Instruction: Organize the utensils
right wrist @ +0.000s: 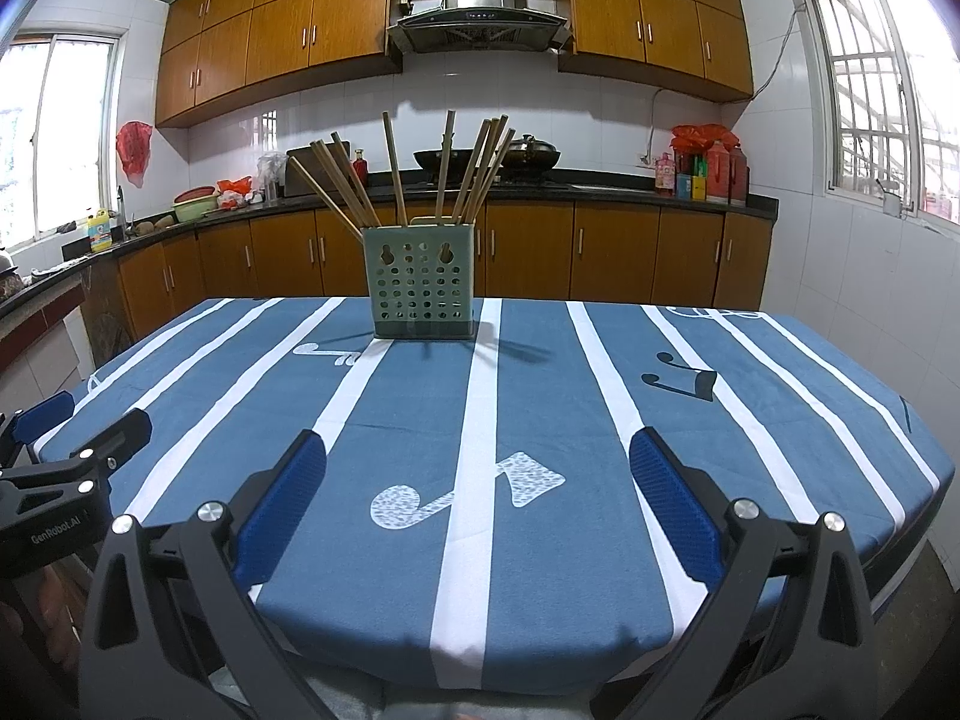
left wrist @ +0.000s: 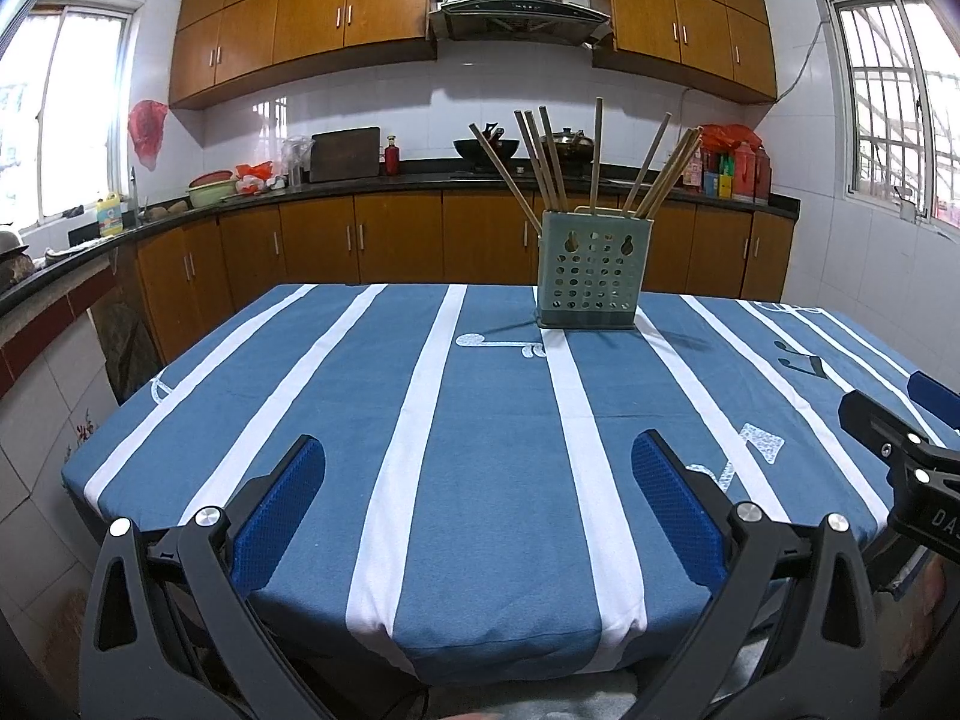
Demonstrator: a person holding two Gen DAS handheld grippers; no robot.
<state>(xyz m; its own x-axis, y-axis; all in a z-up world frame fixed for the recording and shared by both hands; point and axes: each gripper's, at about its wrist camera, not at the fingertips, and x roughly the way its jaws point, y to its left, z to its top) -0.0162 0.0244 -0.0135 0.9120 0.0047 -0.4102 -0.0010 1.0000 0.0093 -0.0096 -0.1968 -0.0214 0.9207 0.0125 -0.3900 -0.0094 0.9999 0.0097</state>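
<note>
perforated square green holder [right wrist: 423,291], splayed wooden chopsticks [right wrist: 444,165], striped cloth [right wrist: 528,396]

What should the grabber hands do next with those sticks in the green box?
Probably move one gripper forward toward the green holder. Both the left gripper and the right gripper are open and empty, at the near edge of the table, while the chopsticks stand splayed in all directions in the holder at the far side.

One green perforated utensil holder [right wrist: 423,282] stands at twelve o'clock on one blue striped tablecloth [right wrist: 420,540]. About ten wooden chopsticks [right wrist: 393,168] stand in it. Two grippers: left gripper [left wrist: 477,507], right gripper [right wrist: 477,507].
</note>
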